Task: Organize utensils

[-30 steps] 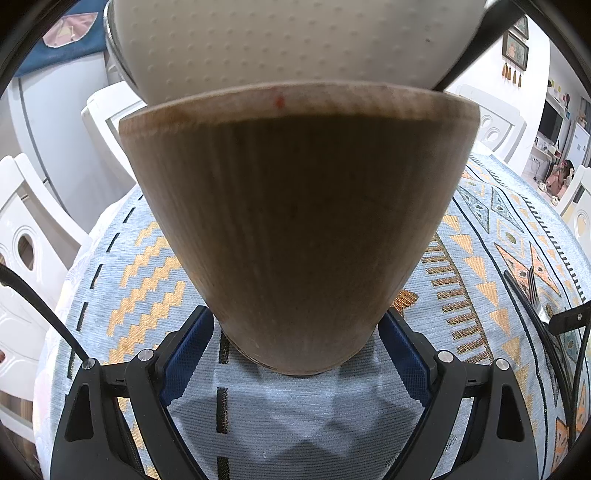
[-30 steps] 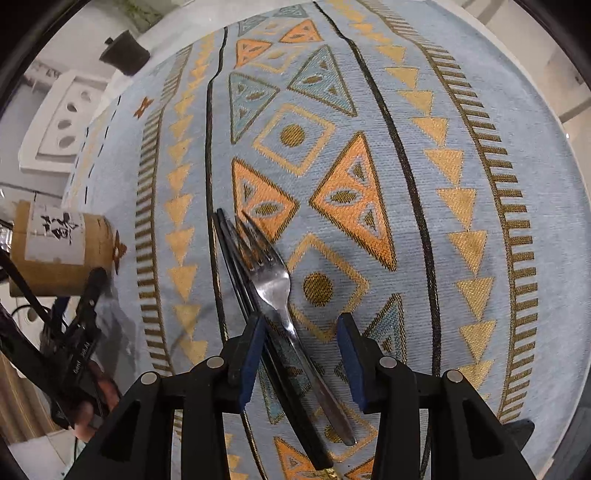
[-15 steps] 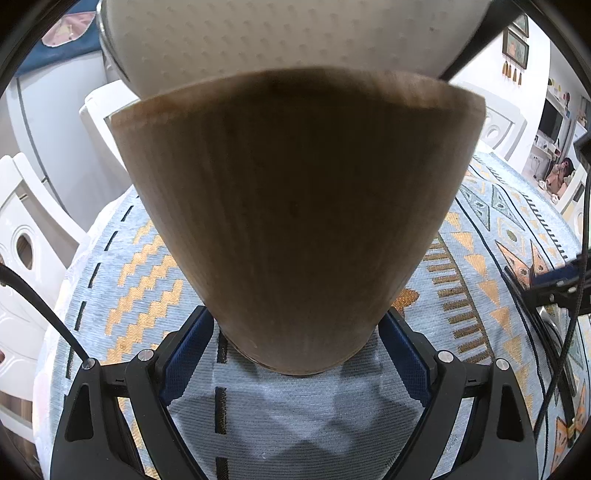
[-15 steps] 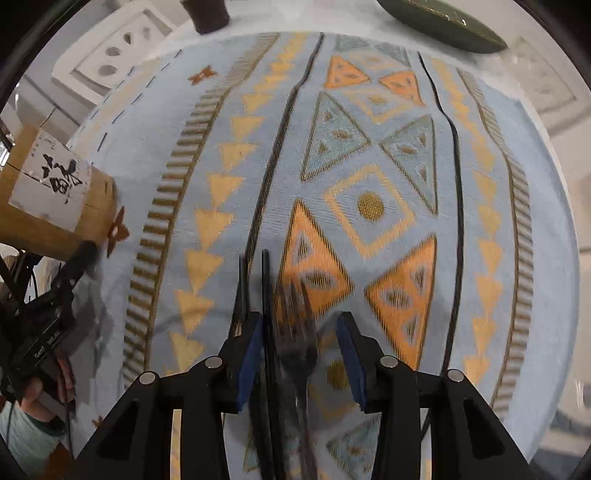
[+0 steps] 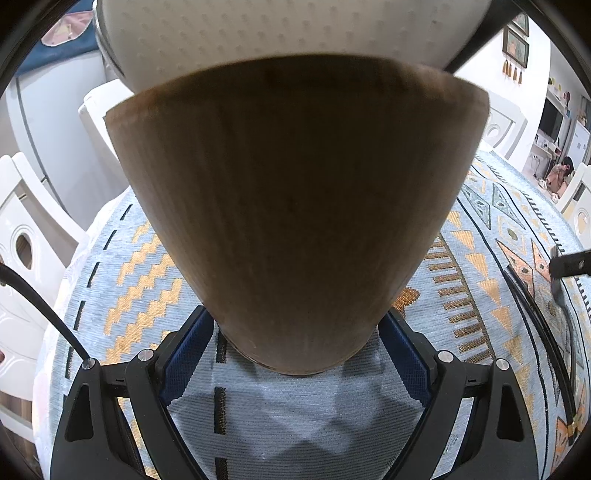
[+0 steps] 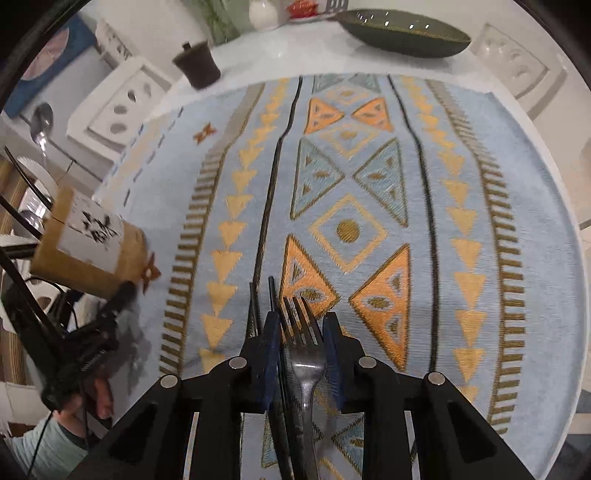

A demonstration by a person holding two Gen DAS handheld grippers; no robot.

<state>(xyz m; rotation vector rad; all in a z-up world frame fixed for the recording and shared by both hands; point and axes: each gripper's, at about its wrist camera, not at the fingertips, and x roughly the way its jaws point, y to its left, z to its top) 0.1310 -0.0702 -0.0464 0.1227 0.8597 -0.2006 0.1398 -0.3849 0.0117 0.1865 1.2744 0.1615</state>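
Holding: left tongs (image 5: 295, 354) grip the base of a bamboo holder (image 5: 295, 206), blue pads pressed to either side of its narrow foot.
Holder: wooden tube with a white label bearing black brush marks; in the right view the holder (image 6: 88, 247) leans away from the cloth centre, its foot at the cloth's left border.
Holder contents: a spoon (image 6: 41, 122) rises above its mouth in the right view; a dimpled white shape (image 5: 288, 29) fills the top of the left view over the rim. What else is inside cannot be told.
Right tongs: right tongs (image 6: 301, 354) have just been closing and now clench a metal fork (image 6: 301, 332), pads against the sides of its head.
Fork: tines point forward past the pad tips, handle runs back between the fingers; whether it clears the cloth cannot be told.
Chopsticks: two black chopsticks (image 6: 260, 299) lie just left of the fork, side by side on the cloth; one seems to pass between the pads beside the fork, but contact cannot be told.
Worktop: white worktop (image 6: 295, 48) under a round blue cloth (image 6: 480, 184) with orange triangles and diamonds.
Far edge: dark cup (image 6: 197, 64), dark green oval dish (image 6: 406, 33) and clear glass dish (image 6: 513, 55) sit beyond the cloth.
Left hand pose: tongs angled downward; a hand (image 6: 88, 398) and pale green sleeve show behind them in the right view.
Right hand pose: tongs point steeply down at the cloth.
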